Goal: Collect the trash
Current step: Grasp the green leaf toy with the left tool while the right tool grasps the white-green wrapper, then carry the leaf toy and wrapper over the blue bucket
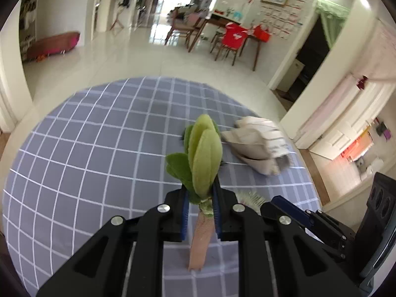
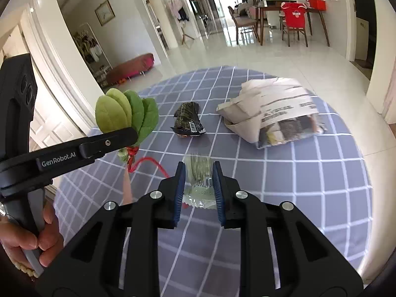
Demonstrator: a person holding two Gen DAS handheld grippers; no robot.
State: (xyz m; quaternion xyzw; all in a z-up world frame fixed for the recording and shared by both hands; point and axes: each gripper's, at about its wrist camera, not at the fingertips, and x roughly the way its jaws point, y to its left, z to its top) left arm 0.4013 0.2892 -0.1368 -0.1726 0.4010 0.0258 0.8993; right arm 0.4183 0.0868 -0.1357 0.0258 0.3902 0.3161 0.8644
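— Grippers, what are they doing?
— Left gripper (image 1: 200,198) is clamped on a stuffed leafy plant toy (image 1: 204,153), lifted above the checked tablecloth (image 1: 86,136). Right gripper (image 2: 198,185) is pinched on a clear plastic wrapper (image 2: 199,185).
— Other trash?
— A black wrapper (image 2: 188,121) beside a crumpled paper bag (image 2: 272,109), both on the cloth.

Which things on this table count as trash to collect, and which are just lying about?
Job:
- clear wrapper, in the right gripper
- black wrapper
- paper bag, seemingly holding trash

Probably not trash:
- plush leafy toy, in the left gripper
- checked tablecloth
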